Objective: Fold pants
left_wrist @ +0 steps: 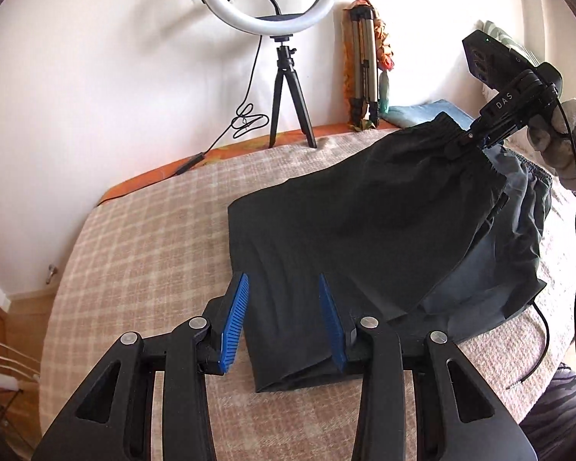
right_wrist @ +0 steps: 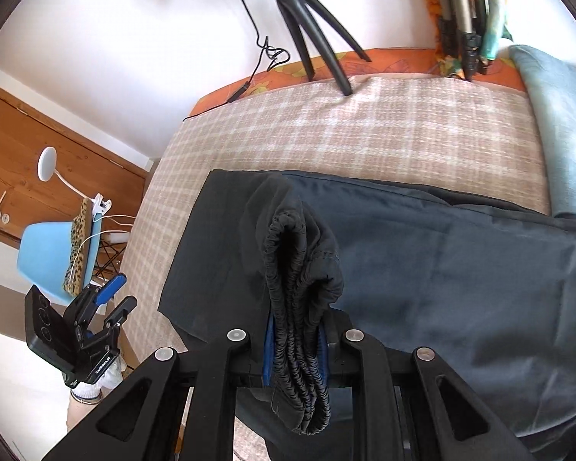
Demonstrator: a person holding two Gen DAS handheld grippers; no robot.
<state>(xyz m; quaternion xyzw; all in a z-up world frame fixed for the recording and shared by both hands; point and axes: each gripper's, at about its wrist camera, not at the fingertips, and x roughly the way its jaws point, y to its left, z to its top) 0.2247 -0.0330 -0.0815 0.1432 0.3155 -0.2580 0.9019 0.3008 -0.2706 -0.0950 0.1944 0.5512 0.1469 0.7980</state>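
Observation:
Black pants lie on the checked bed cover, partly folded, the waist end lifted at the far right. My left gripper is open, its blue pads either side of the leg hem at the near end. My right gripper is shut on the bunched elastic waistband and holds it up. In the right wrist view the waistband is pinched between that gripper's blue pads, with the pants spread below. The open left gripper shows at the lower left there.
A ring light on a black tripod stands at the bed's far edge, its cable trailing left. A folded tripod leans on the wall. A blue cushion lies to the right. A blue chair stands beside the bed.

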